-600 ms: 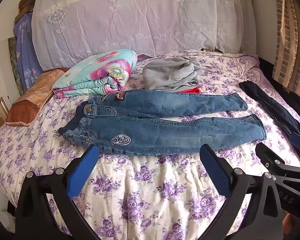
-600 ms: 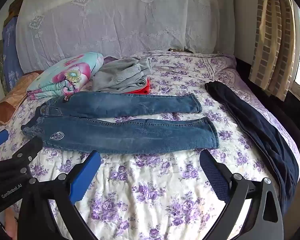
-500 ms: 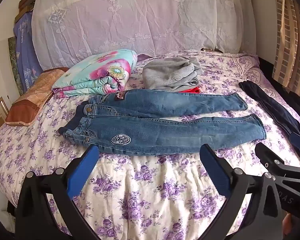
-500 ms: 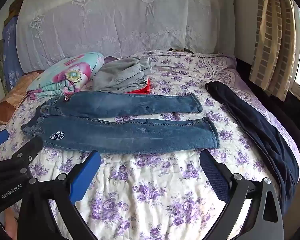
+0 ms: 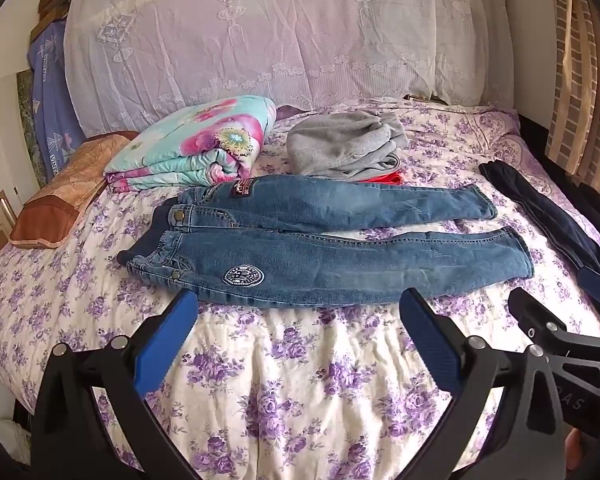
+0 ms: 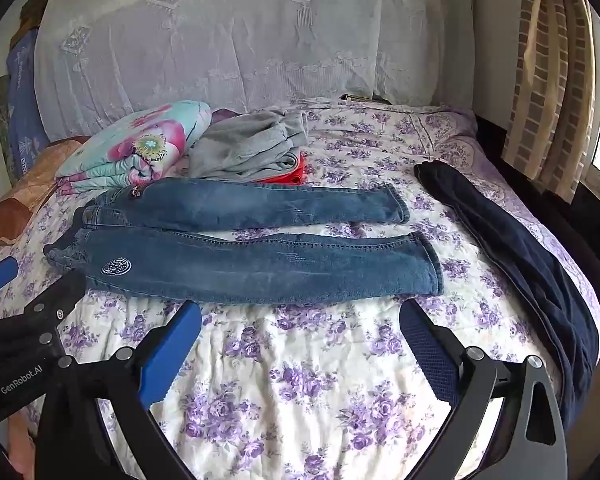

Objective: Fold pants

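Blue jeans [image 5: 324, 240] lie flat on a floral bed [image 5: 300, 380], legs spread; the left tool [image 5: 300, 320] and right tool [image 6: 300, 328] hover released just before them.

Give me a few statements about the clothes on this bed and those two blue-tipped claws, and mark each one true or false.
1. The jeans lie spread flat with both legs apart. True.
2. The left gripper is clamped on the jeans. False: it is open and holds nothing, short of the near leg.
3. A round white patch sits on the near leg close to the waist. True.
4. The grey garment lies on top of the jeans. False: it sits behind them, over something red.
5. The right gripper is shut. False: it is open and empty.
6. A dark garment lies along the bed's right side. True.
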`<state>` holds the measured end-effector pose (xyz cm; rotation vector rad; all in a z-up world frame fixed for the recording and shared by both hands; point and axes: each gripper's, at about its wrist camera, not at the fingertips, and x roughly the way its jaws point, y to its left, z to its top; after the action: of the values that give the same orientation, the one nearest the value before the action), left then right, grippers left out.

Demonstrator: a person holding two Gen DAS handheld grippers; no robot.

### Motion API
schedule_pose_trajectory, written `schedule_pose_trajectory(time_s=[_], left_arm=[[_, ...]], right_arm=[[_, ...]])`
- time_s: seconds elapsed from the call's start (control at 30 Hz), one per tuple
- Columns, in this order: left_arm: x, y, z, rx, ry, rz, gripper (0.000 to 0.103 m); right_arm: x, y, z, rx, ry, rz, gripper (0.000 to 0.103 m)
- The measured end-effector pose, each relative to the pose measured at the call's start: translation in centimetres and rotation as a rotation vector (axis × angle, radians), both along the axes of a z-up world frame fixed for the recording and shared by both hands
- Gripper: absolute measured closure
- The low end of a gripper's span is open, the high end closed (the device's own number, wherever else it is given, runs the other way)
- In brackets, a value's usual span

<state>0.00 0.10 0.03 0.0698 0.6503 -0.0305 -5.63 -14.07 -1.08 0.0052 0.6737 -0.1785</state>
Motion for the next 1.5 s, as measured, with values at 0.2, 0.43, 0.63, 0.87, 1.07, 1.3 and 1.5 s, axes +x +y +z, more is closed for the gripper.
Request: schedule_pose_trajectory(time_s=[0.2,0.43,0.63,0.87,1.07,1.3,1.5], left_arm=[[-0.2,0.5,-0.9,-0.001,0.002,0.001,0.005],[-0.2,0.5,-1.2,0.0,0.003,0.001,0.005],[-0.1,0.4,-1.0,-0.002,0.006,0.001,0.005],[-0.1,0.4,-1.0,-0.001,0.006,0.001,0.005],[-0.2,0.4,-1.4,-0.002,0.006,0.001,0.005],[-0.2,0.6,-1.7,-0.002,0.007,0.0,0.005],[-0.2,0.5,-1.5,-0.002,0.006,0.001,0.005]], right_arm=[[0.1,0.3,-0.4,-0.002,0.003,0.002,0.003],[0.2,0.3,-0.3,0.0,0.005,0.002,0.003],[0.1,0.3,-0.2,0.001,0.005,0.001,0.003],[0.1,0.4,-0.2,0.0,0.005,0.002,0.003],[0.1,0.3,-0.1,0.0,0.002,0.001,0.003],[0.1,0.4,-0.1,0.0,0.001,0.001,0.003],[0.1,0.4,-0.1,0.0,0.001,0.002,0.003]])
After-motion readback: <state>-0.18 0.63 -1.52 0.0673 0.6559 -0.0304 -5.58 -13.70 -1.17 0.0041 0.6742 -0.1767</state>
